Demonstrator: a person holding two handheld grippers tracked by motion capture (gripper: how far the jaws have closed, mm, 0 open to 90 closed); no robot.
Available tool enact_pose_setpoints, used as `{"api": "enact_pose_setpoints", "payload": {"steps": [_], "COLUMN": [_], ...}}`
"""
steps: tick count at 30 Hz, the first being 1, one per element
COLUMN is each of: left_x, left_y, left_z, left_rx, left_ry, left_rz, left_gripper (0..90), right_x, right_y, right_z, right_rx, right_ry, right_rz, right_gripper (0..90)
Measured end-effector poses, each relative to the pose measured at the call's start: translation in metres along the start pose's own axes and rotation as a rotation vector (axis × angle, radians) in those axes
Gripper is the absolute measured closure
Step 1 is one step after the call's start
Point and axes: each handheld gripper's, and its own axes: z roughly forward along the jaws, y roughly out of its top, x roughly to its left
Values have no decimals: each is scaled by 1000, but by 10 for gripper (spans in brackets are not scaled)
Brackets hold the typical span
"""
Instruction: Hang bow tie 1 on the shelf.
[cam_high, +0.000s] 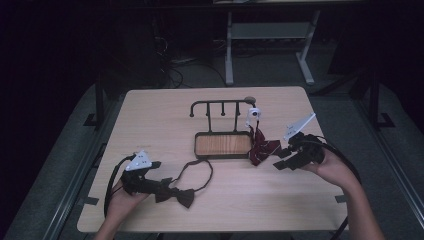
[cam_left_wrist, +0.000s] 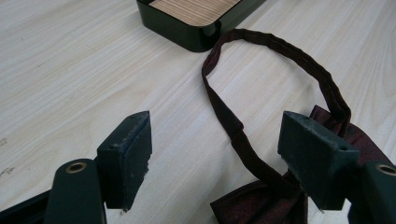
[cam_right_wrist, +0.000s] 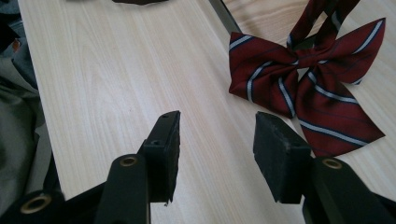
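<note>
A dark maroon bow tie (cam_high: 181, 196) lies at the table's front left, its strap loop (cam_high: 199, 171) reaching toward the rack. My left gripper (cam_high: 161, 189) is at the bow, open. In the left gripper view the left gripper (cam_left_wrist: 219, 126) straddles the strap (cam_left_wrist: 280, 46), and the bow (cam_left_wrist: 252, 205) lies under the right-hand jaw, no pad pressing on it. A red striped bow tie (cam_high: 261, 148) lies against the rack's right end. My right gripper (cam_high: 281, 161) is just right of it, open and empty. In the right gripper view the right gripper (cam_right_wrist: 217, 121) is short of the striped tie (cam_right_wrist: 303, 74).
A black hook rack (cam_high: 220, 103) with a wood-topped base (cam_high: 222, 145) stands mid-table; its base corner (cam_left_wrist: 187, 28) is close beyond the strap. A small white piece (cam_high: 253, 114) sits at the rack's right end. Bare tabletop (cam_high: 150, 120) lies to the left of the rack.
</note>
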Motion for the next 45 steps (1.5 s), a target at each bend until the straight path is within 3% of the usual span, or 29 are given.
{"api": "enact_pose_setpoints", "payload": {"steps": [9, 16, 18, 30, 45], "left_x": [-3, -6, -6, -6, -4], "left_y": [8, 13, 17, 34, 58], "left_z": [4, 6, 4, 6, 27], "left_rx": [18, 26, 28, 57, 172], "left_ry": [-24, -18, -23, -31, -84], "left_rz": [4, 17, 35, 79, 124], "left_gripper": [262, 267, 313, 365, 412], "right_x": [4, 10, 12, 23, 30], "right_y": [-14, -25, -27, -38, -48], "right_z": [11, 19, 21, 30, 37], "right_rx": [2, -11, -5, -23, -19], "right_ry": [6, 10, 8, 0, -6], "right_rz": [11, 26, 22, 32, 45], "right_gripper": [492, 478, 475, 426, 388]}}
